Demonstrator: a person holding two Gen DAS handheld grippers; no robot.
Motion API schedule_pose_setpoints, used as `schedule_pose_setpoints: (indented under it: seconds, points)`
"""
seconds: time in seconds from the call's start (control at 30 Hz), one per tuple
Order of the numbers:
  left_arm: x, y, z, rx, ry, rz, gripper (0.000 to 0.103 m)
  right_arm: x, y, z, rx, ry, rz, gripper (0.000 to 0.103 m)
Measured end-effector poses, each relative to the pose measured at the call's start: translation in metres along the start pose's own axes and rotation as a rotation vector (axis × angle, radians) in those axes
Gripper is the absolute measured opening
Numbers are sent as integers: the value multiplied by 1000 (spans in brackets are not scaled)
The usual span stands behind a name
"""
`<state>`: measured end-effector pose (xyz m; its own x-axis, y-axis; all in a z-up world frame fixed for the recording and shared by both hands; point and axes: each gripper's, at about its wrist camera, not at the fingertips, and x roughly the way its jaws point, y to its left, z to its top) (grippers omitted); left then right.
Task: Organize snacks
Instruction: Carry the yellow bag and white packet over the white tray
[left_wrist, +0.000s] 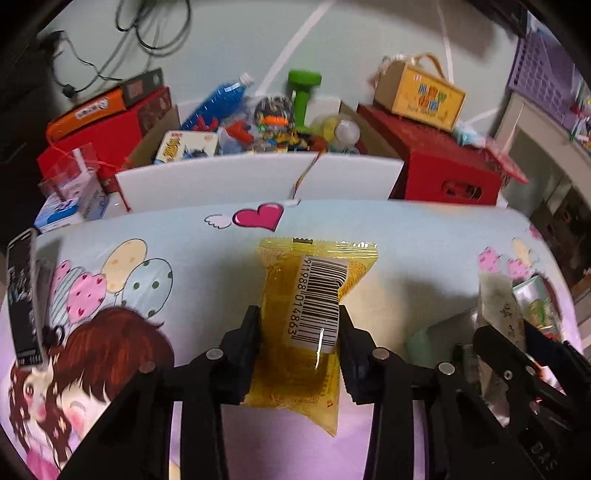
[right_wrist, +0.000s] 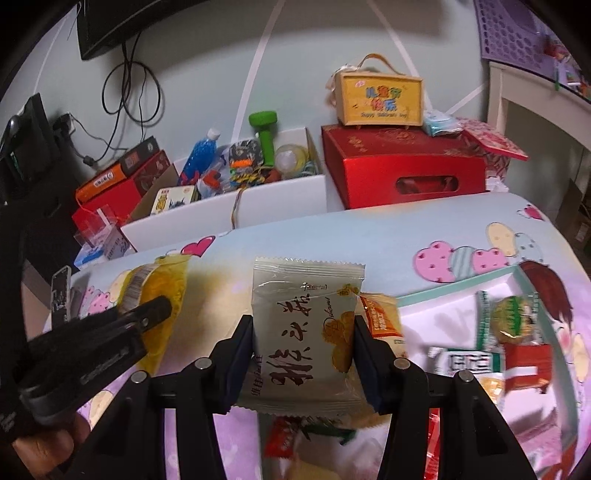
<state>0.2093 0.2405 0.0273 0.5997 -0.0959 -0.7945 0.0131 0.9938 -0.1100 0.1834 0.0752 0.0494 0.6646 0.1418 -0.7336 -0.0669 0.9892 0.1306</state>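
Room: pale green wall (right_wrist: 207, 48) behind, w/ white lines and black cables hanging. Worktop (left_wrist: 424, 240) covered by cartoon-print cloth: hearts, balloons, brown-haired figure.

Beyond far edge, largest first: red carton (right_wrist: 402, 173) w/ cut-out handle, at right; white open box (right_wrist: 229, 195) at centre, full of misc. items incl. blue bottle (right_wrist: 199, 155) and green dumbbell (right_wrist: 264, 133); red and orange boxes (right_wrist: 110, 184) stacked at left. Yellow handled gift box (right_wrist: 380, 99) sits on red carton.

Left hand-held gripper (left_wrist: 299, 347): clamped on yellow snack packet (left_wrist: 314, 295), barcode label up, held above cloth.

Right hand-held gripper (right_wrist: 303, 347): clamped on pale cookie packet (right_wrist: 306, 325), above a heap of loose snacks (right_wrist: 509, 325) on the worktop's right side, near a teal-edged tray (right_wrist: 480, 280).
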Motion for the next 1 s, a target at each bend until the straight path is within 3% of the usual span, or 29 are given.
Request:
schedule_pose_setpoints:
  seconds: [0.47, 0.67, 1.0]
  points:
    - [-64, -62, -40, -71, -28, -154, 40, -58, -65, -14, 72, 3, -92, 55]
    - [-70, -99, -58, -41, -30, -200, 40, -73, -102, -24, 121, 14, -137, 55]
    - [-47, -142, -75, 36, -1, -196, 40, -60, -160, -36, 223, 85, -197, 55]
